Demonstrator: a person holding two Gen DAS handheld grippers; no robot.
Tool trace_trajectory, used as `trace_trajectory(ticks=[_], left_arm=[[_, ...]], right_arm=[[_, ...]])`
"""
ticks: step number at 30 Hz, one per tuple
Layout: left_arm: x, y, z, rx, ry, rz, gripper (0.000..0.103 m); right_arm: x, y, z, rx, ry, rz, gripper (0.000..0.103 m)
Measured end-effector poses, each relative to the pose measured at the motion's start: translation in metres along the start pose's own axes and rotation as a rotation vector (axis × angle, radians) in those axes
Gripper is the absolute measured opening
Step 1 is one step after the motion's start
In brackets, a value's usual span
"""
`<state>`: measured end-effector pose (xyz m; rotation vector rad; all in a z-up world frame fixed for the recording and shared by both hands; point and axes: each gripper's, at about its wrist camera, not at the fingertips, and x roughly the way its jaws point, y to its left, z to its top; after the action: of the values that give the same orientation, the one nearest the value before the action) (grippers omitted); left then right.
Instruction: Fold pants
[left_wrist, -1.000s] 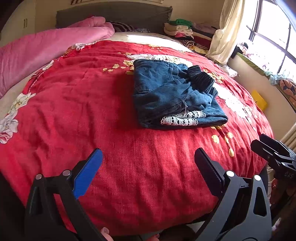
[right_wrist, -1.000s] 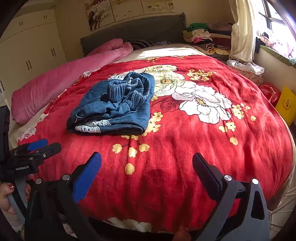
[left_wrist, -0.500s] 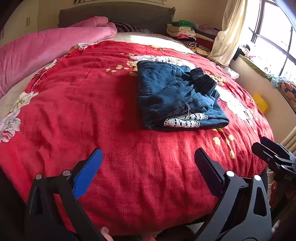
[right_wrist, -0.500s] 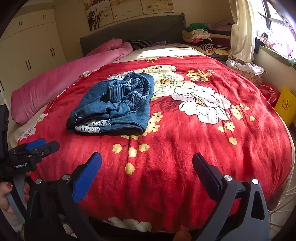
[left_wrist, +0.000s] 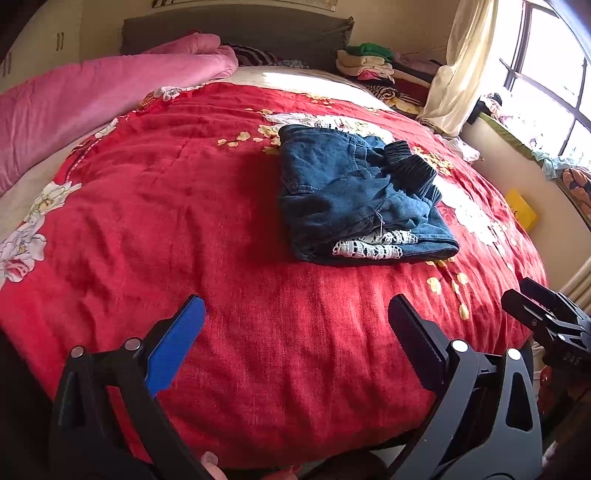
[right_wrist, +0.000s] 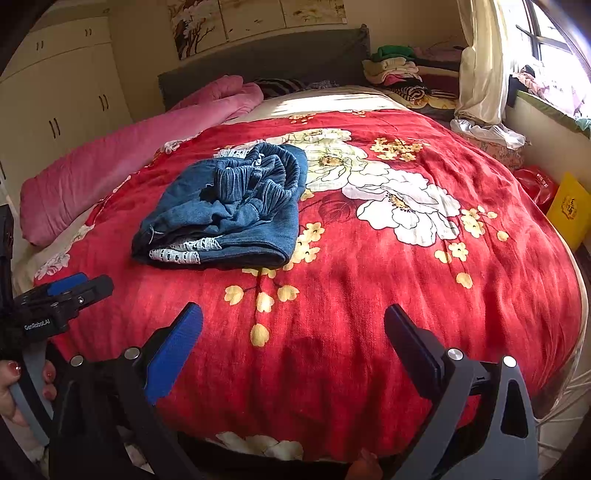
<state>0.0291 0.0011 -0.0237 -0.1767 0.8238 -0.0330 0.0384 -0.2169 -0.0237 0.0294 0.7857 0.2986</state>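
Pants lie folded in a compact blue denim bundle on the red floral bedspread, a strip of white lace trim showing at the near edge and the ribbed waistband bunched on top. Left gripper hangs over the near edge of the bed with its jaws spread wide, holding nothing and well apart from the denim. Right gripper is likewise released and empty (it also shows at the far right of the left camera, though too little of it is in frame there to judge its jaws). Compared with a second ago the bundle sits slightly further right in the left view; both grippers remain wide apart, and the right view is nearly unchanged.
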Motion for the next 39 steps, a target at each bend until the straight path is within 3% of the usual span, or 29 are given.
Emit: trace_trajectory(ticks=[21, 39], left_arm=[[-0.0046, -0.0004, 0.001, 0.012, -0.021, 0.004, 0.093], [0.0032, 0.0032, 0.0015, -0.003, 0.039, 0.053, 0.093]], right_arm=[[0.0013, 0.0028, 0.0014, -0.002, 0.006, -0.006, 0.098], [0.0056, 0.0026, -0.0002, 0.004, 0.019, -0.005, 0.098]])
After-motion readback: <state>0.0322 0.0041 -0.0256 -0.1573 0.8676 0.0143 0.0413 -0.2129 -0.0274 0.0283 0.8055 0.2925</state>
